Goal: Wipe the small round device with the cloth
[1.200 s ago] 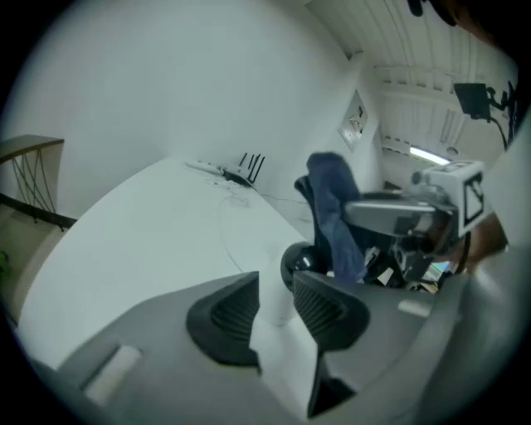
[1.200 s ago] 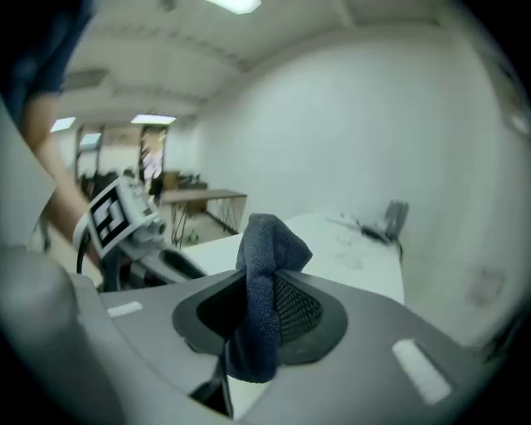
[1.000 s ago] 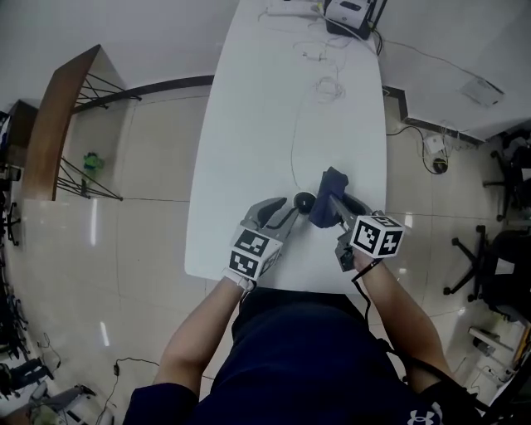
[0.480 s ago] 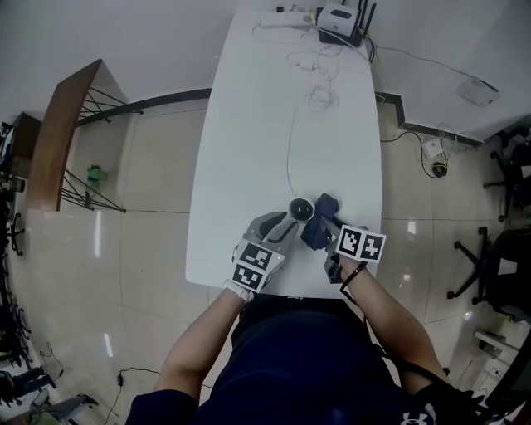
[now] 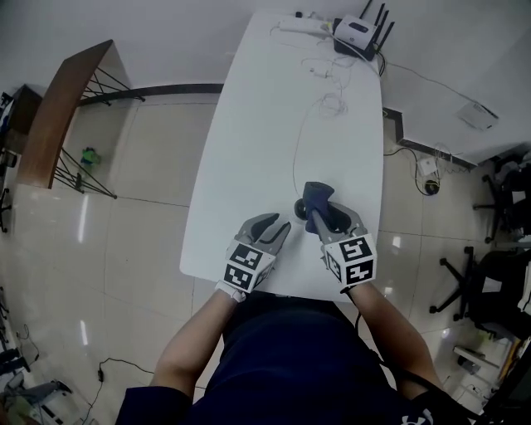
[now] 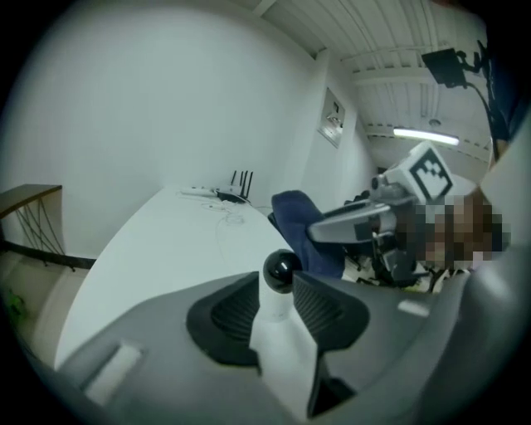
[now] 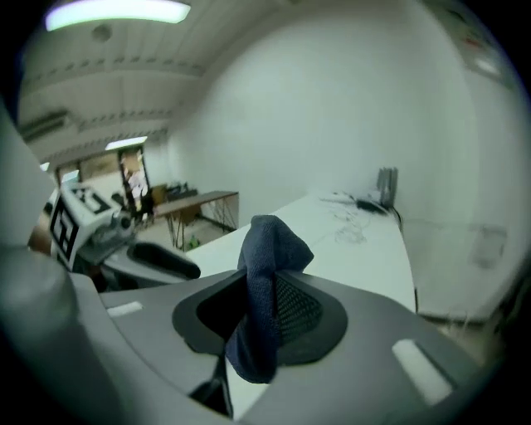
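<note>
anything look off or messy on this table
Nothing is spilled or damaged. The only untidy bit is the loose white cables lying tangled at the far end of the table, near the router.

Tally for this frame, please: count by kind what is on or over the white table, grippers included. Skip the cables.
grippers: 2 (left gripper, right gripper)
small round device: 1, between the left jaws
cloth: 1, dark blue, between the right jaws
router: 1, at the far end
white strip-shaped item: 1, too small to identify
Total: 6
</note>
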A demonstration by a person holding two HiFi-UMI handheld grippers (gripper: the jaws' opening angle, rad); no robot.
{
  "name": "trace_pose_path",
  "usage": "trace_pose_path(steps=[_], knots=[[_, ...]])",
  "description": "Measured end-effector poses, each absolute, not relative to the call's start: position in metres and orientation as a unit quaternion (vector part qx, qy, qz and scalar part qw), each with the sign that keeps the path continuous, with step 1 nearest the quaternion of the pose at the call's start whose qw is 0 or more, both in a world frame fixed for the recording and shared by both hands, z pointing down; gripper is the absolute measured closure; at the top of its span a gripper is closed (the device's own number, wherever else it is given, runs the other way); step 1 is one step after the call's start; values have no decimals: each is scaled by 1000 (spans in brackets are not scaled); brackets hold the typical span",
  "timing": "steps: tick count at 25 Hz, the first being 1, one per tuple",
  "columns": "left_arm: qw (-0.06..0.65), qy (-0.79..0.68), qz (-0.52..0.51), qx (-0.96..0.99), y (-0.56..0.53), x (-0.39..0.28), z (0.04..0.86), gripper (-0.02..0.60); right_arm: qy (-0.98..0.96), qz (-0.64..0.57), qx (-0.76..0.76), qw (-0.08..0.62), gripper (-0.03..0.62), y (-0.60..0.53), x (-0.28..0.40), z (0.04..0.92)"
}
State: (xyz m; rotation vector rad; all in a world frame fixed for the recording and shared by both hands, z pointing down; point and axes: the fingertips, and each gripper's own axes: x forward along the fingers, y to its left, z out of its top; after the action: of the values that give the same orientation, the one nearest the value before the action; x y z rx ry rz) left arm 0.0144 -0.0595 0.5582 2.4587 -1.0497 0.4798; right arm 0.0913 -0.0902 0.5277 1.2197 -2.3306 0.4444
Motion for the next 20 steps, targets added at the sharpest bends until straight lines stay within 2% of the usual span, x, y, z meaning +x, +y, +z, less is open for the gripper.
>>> trace_pose_path(steps=[5,7,9,15,20], knots=[[251,-398,161,867,-49,-11,559,459,-829,-154,317,434,497,-52,33,549],[254,-401,165,864,-44,-19,563,460,-809,-220,268,476,497,-36,24,574],[257,-403,166,863,-41,-23,566,460,-801,-226,239,501,497,-26,24,600],[270,-396,165,862,-34,-25,571,460,-807,-148,258,511,497,-28,37,625],[271,-387,160,867,-38,-22,572,463,-842,-97,318,426,499,-39,37,565]])
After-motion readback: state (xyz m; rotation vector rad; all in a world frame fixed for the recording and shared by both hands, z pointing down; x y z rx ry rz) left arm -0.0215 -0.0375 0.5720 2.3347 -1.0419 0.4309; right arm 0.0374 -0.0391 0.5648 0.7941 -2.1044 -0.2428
